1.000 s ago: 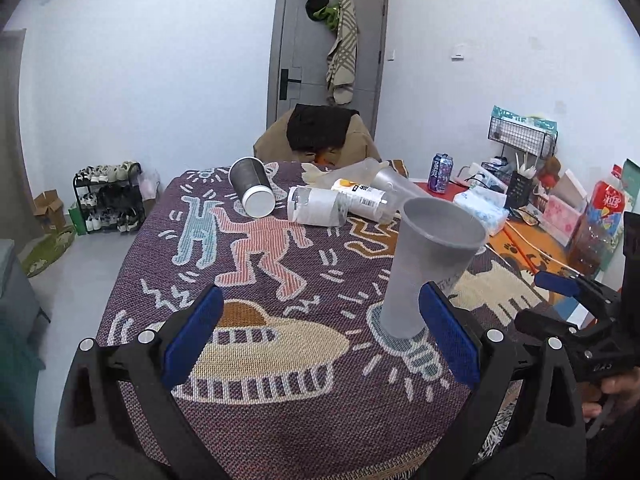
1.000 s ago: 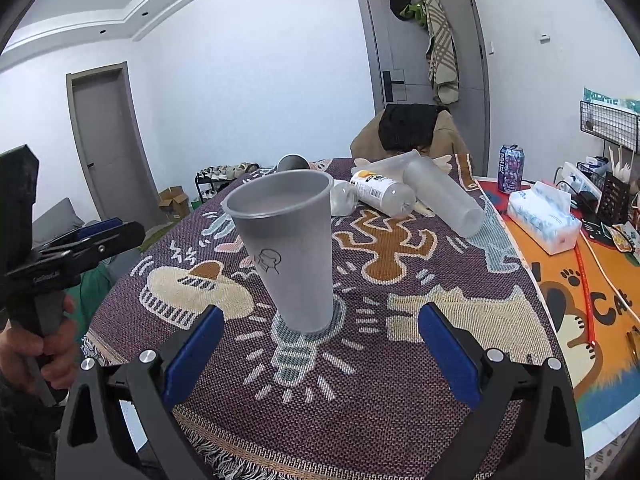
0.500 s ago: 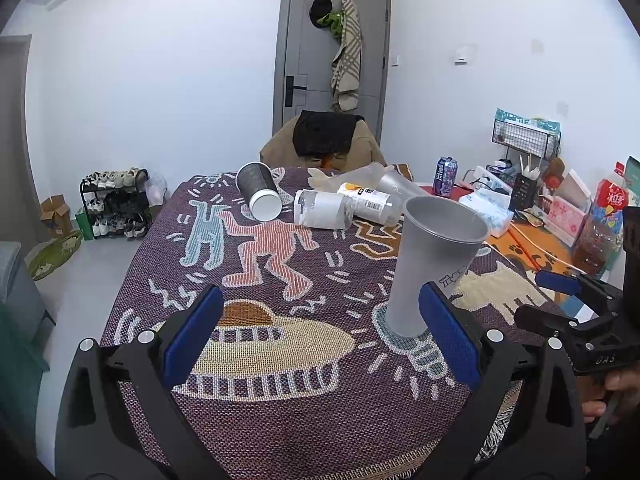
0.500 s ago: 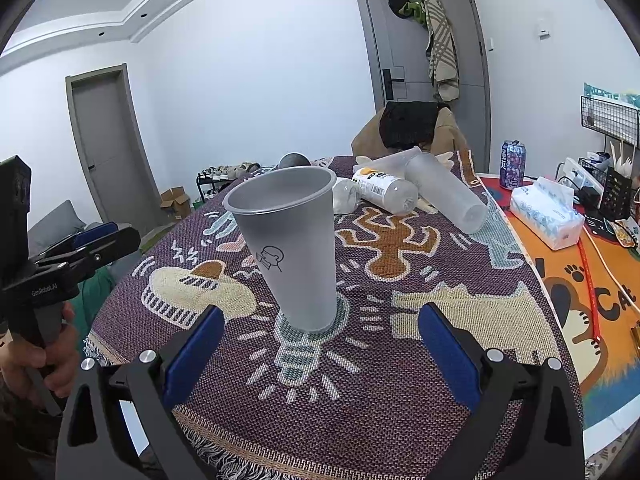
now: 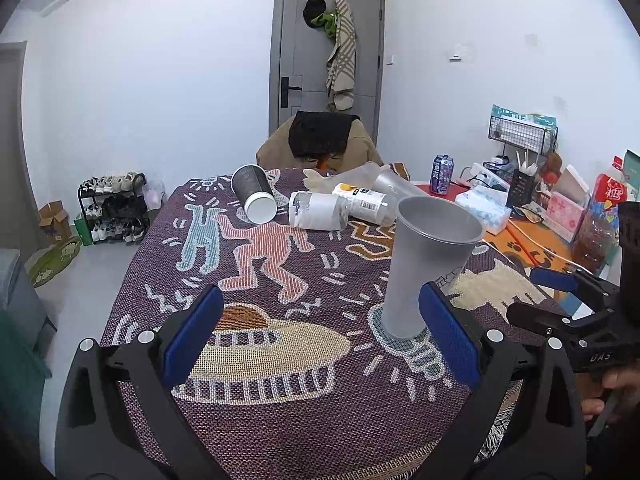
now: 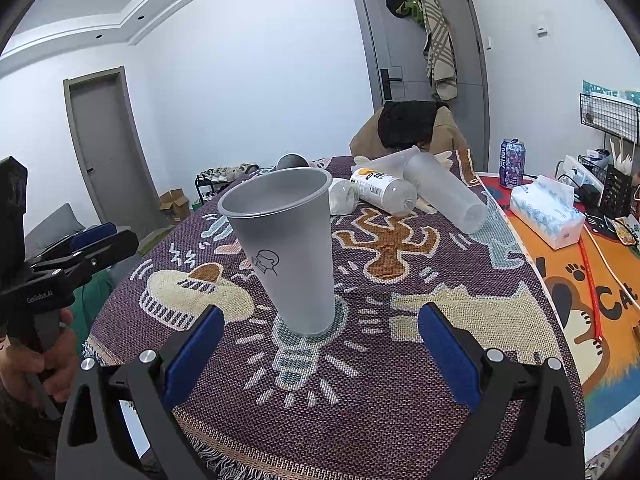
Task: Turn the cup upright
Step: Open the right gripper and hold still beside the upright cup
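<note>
A grey cup (image 6: 290,248) with a small face print stands upright, mouth up, on the light-bulb figure of the patterned tablecloth (image 6: 400,380). It also shows in the left wrist view (image 5: 424,264), right of centre. My right gripper (image 6: 320,354) is open and empty, just short of the cup. My left gripper (image 5: 320,344) is open and empty, with the cup behind its right finger (image 5: 450,336). Each gripper shows in the other's view, the right one (image 5: 576,312) and the left one (image 6: 76,252), both hand-held.
A dark cup (image 5: 254,194), a clear bottle (image 5: 318,210), a labelled bottle (image 6: 384,192) and a frosted tumbler (image 6: 448,192) lie on their sides at the far end. A tissue pack (image 6: 548,212), a can (image 6: 512,162) and clutter stand on the right. A chair (image 5: 320,140) is behind.
Both grippers have drawn back slightly and tilted up. The cup stands in the same spot and both grippers stay open.
</note>
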